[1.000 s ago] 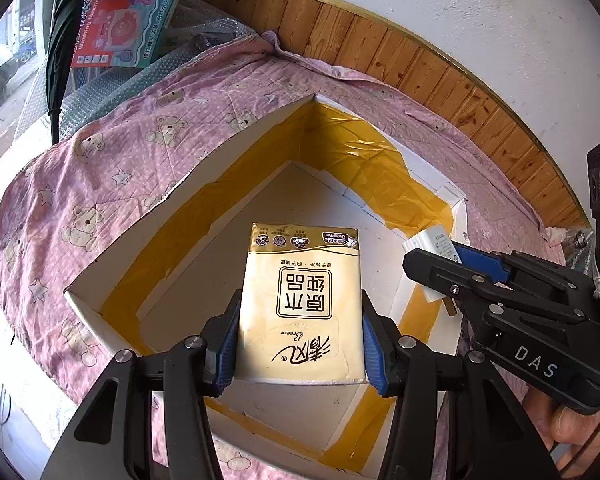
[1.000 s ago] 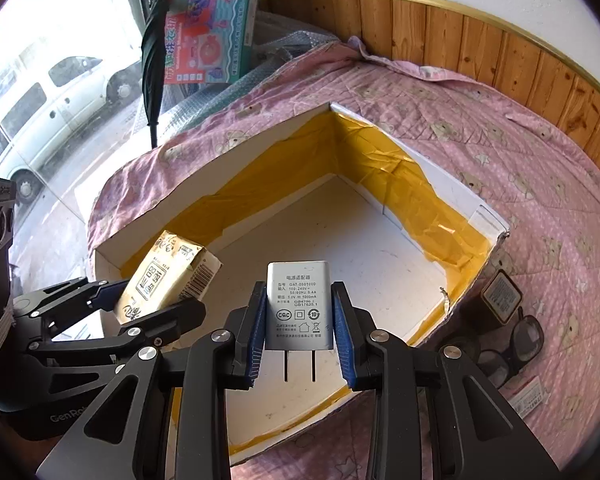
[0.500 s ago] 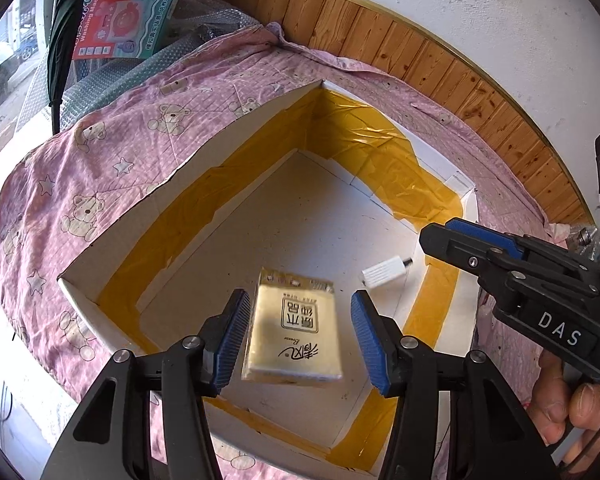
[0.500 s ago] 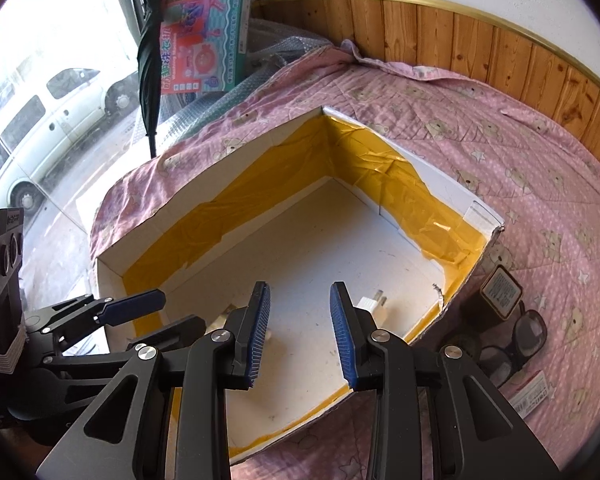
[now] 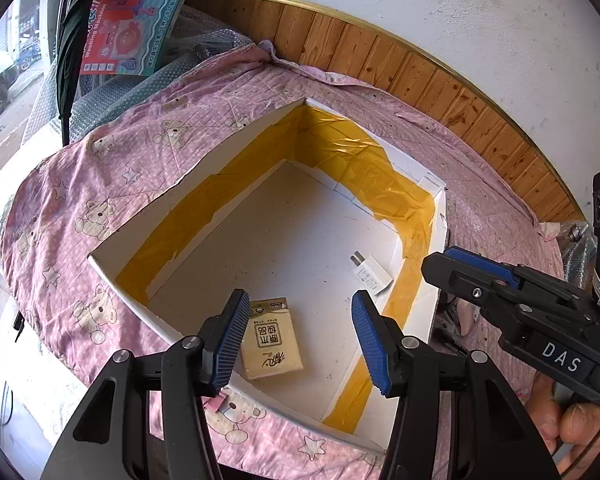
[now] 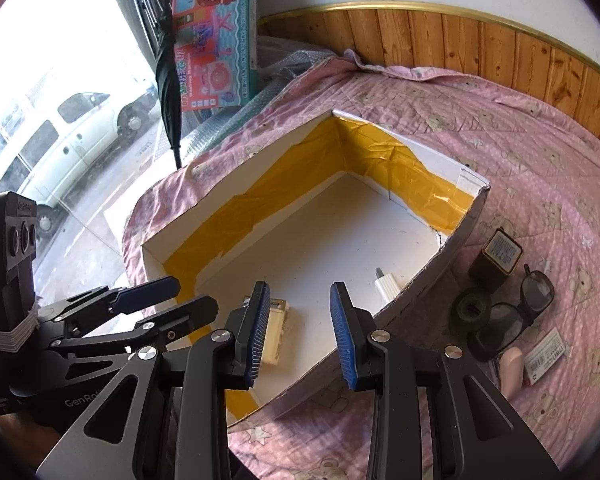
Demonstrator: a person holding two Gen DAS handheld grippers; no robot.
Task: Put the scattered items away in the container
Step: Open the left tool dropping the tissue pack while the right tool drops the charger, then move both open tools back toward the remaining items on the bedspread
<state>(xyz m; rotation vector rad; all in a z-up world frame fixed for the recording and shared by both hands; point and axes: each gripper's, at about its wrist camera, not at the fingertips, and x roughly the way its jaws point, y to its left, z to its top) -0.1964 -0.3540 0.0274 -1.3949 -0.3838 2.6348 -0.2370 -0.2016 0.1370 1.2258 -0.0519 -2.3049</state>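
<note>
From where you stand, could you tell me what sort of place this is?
Probably a lived-in room at street level, perhaps a shopfront. A pink bear-print quilt covers the work surface, wood panelling lines the white wall, and a big window looks out on a parked white car.

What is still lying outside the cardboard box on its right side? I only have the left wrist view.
Observer: A pair of glasses lies on the quilt, beside the cardboard box.
Operator: Anything between them and the wall?
Observer: A black roll lies there, close to the glasses.
Operator: Anything farther back?
Observer: A small dark carton stands just beyond the glasses.
</note>
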